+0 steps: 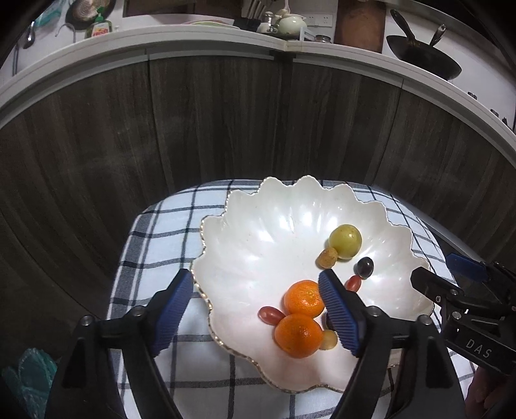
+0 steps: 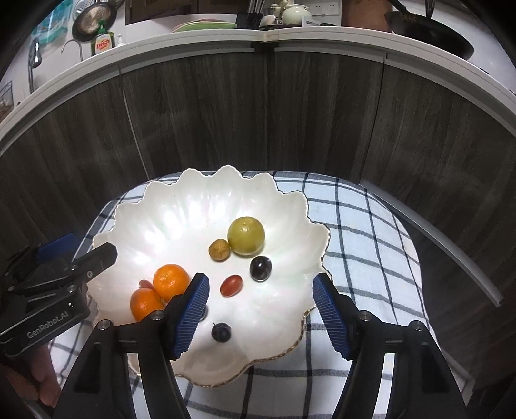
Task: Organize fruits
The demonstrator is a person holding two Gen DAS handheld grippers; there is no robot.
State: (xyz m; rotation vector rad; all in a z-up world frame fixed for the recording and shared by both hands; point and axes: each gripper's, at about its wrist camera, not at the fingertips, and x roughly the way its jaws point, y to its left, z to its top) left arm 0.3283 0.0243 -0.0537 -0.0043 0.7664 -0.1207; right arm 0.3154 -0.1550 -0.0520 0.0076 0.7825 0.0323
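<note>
Dark wood-grain cabinet fronts [image 1: 225,122] under a white counter edge [image 1: 193,42] back a small table draped in a blue-and-white checked cloth [image 1: 154,245], where two hand-held grippers hang over a dish of fruit.

Left hand-held gripper [image 1: 254,309] stands with its ribbed blue pads apart and nothing clamped between them; one pad is over the cloth just outside the dish rim, the other over the dish beside the fruit. Right hand-held gripper [image 2: 261,309] is likewise spread wide and empty, one pad above the dish floor and the other at its right-hand rim.

Between and just ahead of them sits the white scalloped ceramic dish with a gold-edged rim [image 2: 180,193], resting on the cloth and holding all the fruit. Two orange mandarins [image 1: 300,319] touch each other near the left gripper's inner pad, with a red oblong cherry tomato [image 1: 270,314] against them. Below the right gripper lies a small dark blue berry [image 2: 221,332]. Farther in are a second red cherry tomato [image 2: 231,285], a dark purple grape [image 2: 260,268], a small brown-yellow round fruit [image 2: 219,249] and, touching it, a large yellow-green round fruit [image 2: 246,236].

On the counter beyond stand a green dish-soap bottle [image 2: 103,42], a pale teapot [image 1: 290,22] and a black wok [image 1: 422,54].
</note>
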